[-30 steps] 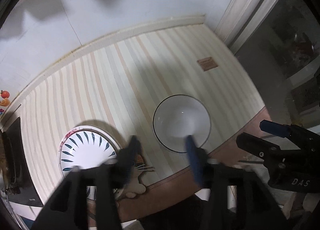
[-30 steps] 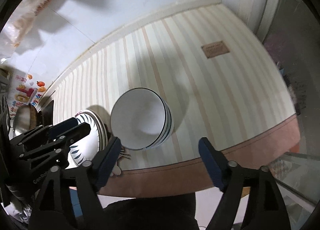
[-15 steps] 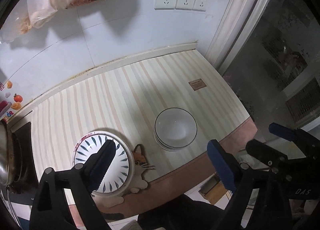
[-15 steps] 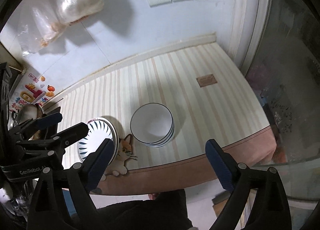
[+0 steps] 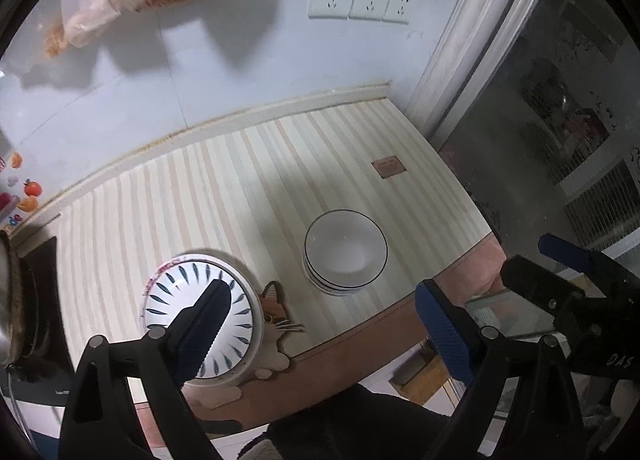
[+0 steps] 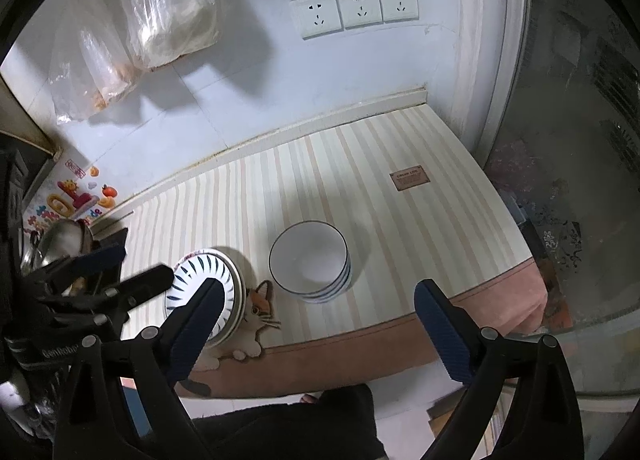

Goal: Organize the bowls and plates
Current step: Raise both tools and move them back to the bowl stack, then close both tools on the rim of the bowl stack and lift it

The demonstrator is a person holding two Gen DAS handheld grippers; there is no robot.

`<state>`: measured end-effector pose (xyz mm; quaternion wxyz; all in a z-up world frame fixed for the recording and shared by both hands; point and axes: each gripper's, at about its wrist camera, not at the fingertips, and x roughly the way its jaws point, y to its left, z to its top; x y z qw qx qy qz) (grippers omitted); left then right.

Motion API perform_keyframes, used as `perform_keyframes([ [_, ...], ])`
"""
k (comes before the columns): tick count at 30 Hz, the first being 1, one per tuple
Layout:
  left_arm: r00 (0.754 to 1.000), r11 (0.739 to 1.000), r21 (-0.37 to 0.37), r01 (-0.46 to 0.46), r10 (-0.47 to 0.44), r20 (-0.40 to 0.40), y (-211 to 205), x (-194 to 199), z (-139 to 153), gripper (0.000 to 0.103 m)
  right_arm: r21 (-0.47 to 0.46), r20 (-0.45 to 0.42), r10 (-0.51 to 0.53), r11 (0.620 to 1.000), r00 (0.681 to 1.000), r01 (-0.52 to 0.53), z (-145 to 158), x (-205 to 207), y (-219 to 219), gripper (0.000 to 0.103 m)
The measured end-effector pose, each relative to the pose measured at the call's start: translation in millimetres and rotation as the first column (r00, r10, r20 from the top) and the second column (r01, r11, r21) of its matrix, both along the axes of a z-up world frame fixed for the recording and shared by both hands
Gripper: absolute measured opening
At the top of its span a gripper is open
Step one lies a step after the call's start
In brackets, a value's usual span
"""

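Observation:
A stack of white bowls with thin dark rims [image 5: 346, 252] stands near the front edge of the striped counter [image 5: 248, 180]; it also shows in the right wrist view [image 6: 310, 266]. A stack of white plates with blue leaf marks [image 5: 202, 316] lies to its left, partly over a cat-shaped mat [image 5: 276, 316]; the plates [image 6: 204, 280] show in the right wrist view too. My left gripper [image 5: 320, 324] is open and empty, held back above the counter's front edge. My right gripper [image 6: 316, 318] is open and empty, also held back and high.
A brown label [image 5: 388, 168] is stuck on the counter at the right. Wall sockets [image 6: 356, 12] and hanging plastic bags [image 6: 168, 16] are on the back wall. A glass door [image 6: 568, 140] stands to the right. A pot and stove [image 6: 60, 244] are at the left.
Both grippers have pulled back and up from the counter. My left gripper has opened wide after being nearly shut by the bowls. The bowls and plates have not moved.

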<state>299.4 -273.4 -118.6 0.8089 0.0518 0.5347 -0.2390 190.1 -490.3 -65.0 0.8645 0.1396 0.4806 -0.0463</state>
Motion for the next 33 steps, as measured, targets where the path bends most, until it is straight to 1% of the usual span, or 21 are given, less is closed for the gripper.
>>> perform_keyframes([
  [3,0.999,1.000,-0.023,0.002,-0.003,-0.047,-2.7,11.4,-18.3,0.095,0.021,0.013,0.014,1.000,1.000,-0.014,-10.7,7.5,-5.1,0.099],
  [6,0.996,1.000,0.000,-0.006,0.006,-0.087,-7.7,31.7,-47.9,0.095,0.039,0.006,0.035,0.999,0.999,-0.035,-30.6,19.4,-11.4,0.099],
  [10,0.985,0.999,0.024,-0.023,0.027,-0.168,-11.2,59.1,-89.9,0.095,0.126,-0.049,0.050,0.991,0.998,-0.043,-76.0,44.8,-25.5,0.100],
  [13,0.976,0.999,0.026,-0.033,0.038,-0.216,-13.3,79.6,-117.7,0.095,0.218,-0.100,0.058,0.975,0.993,-0.035,-118.1,63.6,-38.6,0.100],
  [16,0.963,0.999,0.024,-0.039,0.044,-0.267,-19.0,99.8,-146.4,0.095,0.290,-0.148,0.064,0.957,0.987,-0.019,-156.9,79.9,-49.0,0.100],
  [18,0.952,0.999,0.025,-0.033,0.039,-0.303,-24.9,111.4,-164.2,0.094,0.327,-0.180,0.071,0.945,0.981,-0.008,-185.6,91.9,-55.9,0.100],
  [22,0.927,0.998,0.057,-0.007,0.028,-0.373,-41.6,128.0,-201.8,0.094,0.390,-0.219,0.090,0.921,0.972,0.002,-233.3,112.5,-63.5,0.100],
  [25,0.896,0.998,0.058,0.003,0.023,-0.443,-48.7,135.3,-226.6,0.094,0.444,-0.240,0.124,0.896,0.963,-0.005,-265.5,125.6,-65.3,0.100],
  [27,0.877,0.999,0.054,-0.001,0.027,-0.479,-50.7,138.1,-240.4,0.093,0.452,-0.247,0.135,0.892,0.959,-0.009,-280.4,133.5,-63.5,0.099],
  [29,0.855,0.998,0.055,-0.002,0.031,-0.517,-52.0,139.8,-251.6,0.093,0.496,-0.239,0.158,0.868,0.958,-0.019,-295.4,140.5,-61.5,0.099],
  [30,0.847,0.999,0.050,-0.005,0.031,-0.530,-52.3,140.1,-255.7,0.091,0.507,-0.247,0.162,0.862,0.955,-0.015,-301.4,144.6,-61.0,0.099],
  [31,0.840,0.999,0.042,-0.004,0.026,-0.541,-52.9,139.9,-258.9,0.090,0.519,-0.248,0.169,0.854,0.954,-0.016,-307.3,147.6,-60.0,0.099],
  [33,0.838,1.000,0.007,-0.016,0.017,-0.546,-52.4,139.7,-259.9,0.085,0.527,-0.255,0.181,0.850,0.950,-0.020,-316.4,151.9,-58.5,0.099],
])
